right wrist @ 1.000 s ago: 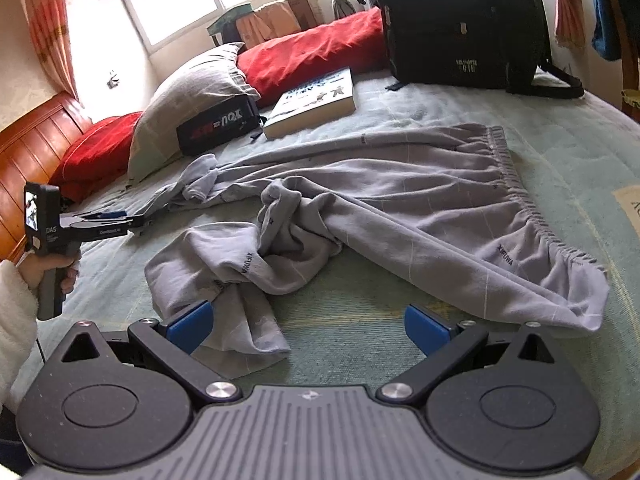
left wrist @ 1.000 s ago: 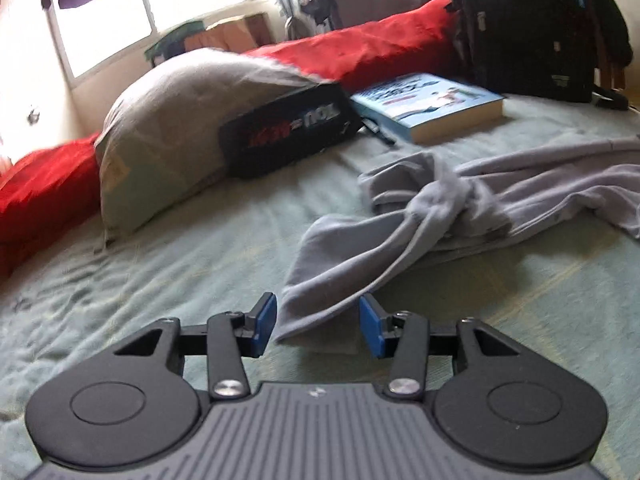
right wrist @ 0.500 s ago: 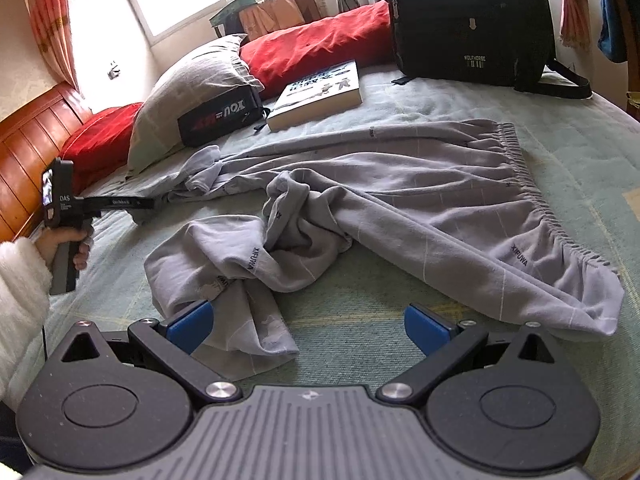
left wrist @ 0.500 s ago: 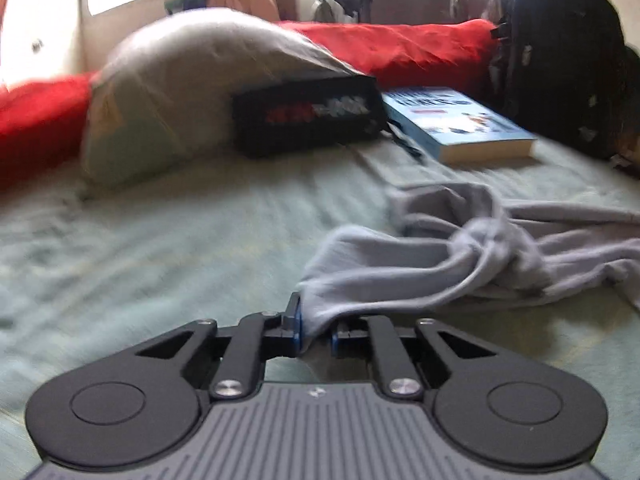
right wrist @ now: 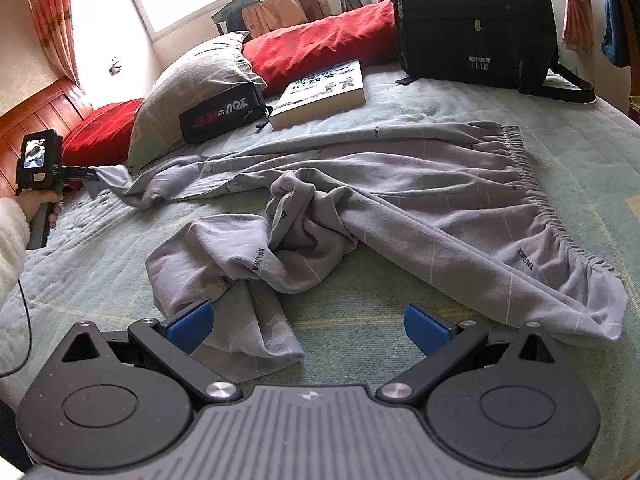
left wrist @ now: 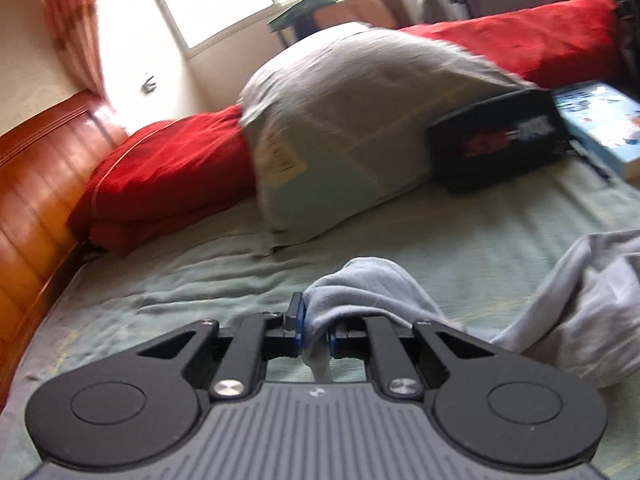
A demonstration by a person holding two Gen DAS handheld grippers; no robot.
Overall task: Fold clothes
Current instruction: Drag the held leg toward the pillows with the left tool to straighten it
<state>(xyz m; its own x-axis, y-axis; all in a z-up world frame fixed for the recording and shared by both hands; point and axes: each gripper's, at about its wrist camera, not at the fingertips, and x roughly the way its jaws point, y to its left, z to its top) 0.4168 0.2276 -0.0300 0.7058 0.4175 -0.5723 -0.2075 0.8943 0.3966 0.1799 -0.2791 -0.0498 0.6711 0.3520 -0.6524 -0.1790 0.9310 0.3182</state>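
Observation:
Grey trousers (right wrist: 400,184) lie spread across the pale green bedspread (right wrist: 520,112), waistband at the right, legs running left. My left gripper (left wrist: 316,336) is shut on the cuff of the far trouser leg (left wrist: 360,292), which bunches over its blue pads. In the right wrist view that same left gripper (right wrist: 94,178) sits at the far left, held by a hand in a white sleeve, with the leg end pinched and pulled out. The near leg (right wrist: 224,280) is crumpled in the middle. My right gripper (right wrist: 306,326) stands open low over the bed, its left pad beside the near leg's cuff.
A grey pillow (right wrist: 192,84), red cushions (right wrist: 320,44), a black pouch (right wrist: 222,114) and a book (right wrist: 324,94) line the back. A black backpack (right wrist: 472,20) stands at the back right. A wooden headboard (left wrist: 36,184) runs along the left.
The left gripper closed on the far leg's cuff, then drew it leftward and up, swinging toward the headboard. The far leg has stretched out. The right gripper has stayed put.

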